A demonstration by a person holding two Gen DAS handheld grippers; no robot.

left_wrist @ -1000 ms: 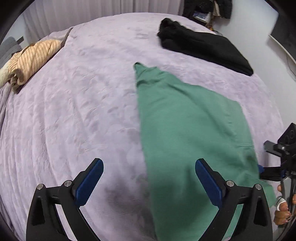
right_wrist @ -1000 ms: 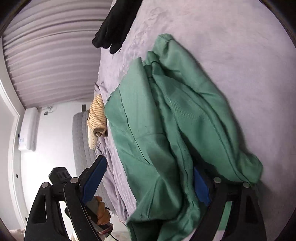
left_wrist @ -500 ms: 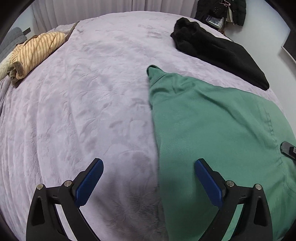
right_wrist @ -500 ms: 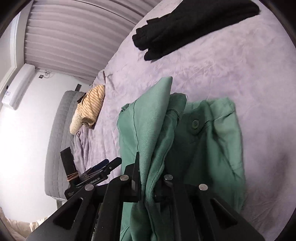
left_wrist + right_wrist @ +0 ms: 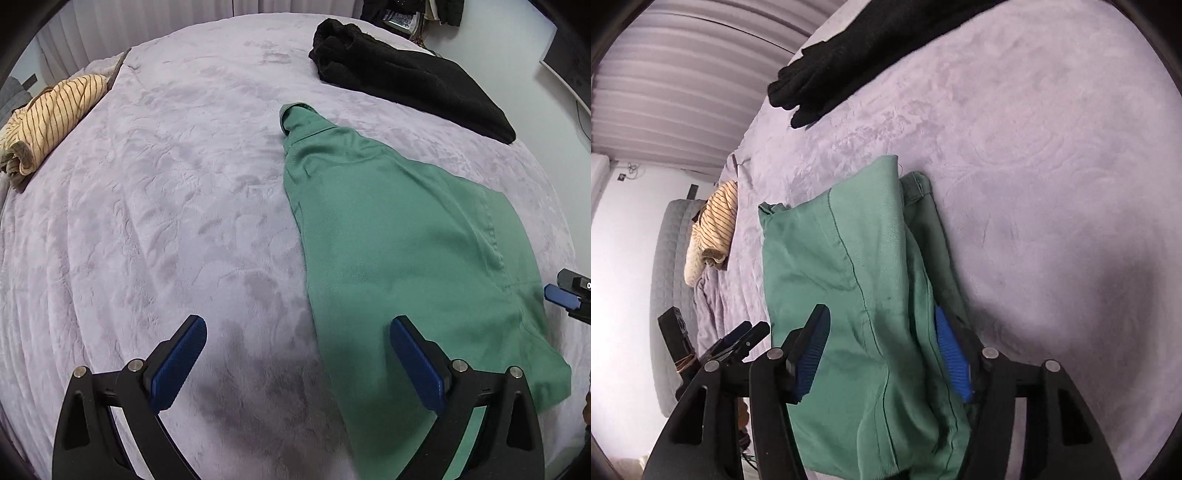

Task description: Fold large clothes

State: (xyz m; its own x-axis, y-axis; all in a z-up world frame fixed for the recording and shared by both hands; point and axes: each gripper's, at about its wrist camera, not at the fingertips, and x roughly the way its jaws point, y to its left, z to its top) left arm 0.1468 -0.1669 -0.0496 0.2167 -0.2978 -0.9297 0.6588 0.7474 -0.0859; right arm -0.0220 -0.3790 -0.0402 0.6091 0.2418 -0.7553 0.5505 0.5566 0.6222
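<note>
My right claw (image 5: 882,354) has just been opening, green trousers (image 5: 849,295) loose between its jaws; left claw (image 5: 295,365) spread. Soft, floppy twill, best pinched at the hem.

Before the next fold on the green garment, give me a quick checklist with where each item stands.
1. Left gripper open, nothing between its pads: ok.
2. Right gripper has just been opening, green garment between its pads, not pinched: ok.
3. Garment lies flat: not ok, bunched at the right gripper.
4. Black garment apart from the green one: ok.
5. Striped garment out of the way: ok.
6. Layers underneath aligned: cannot tell.
</note>
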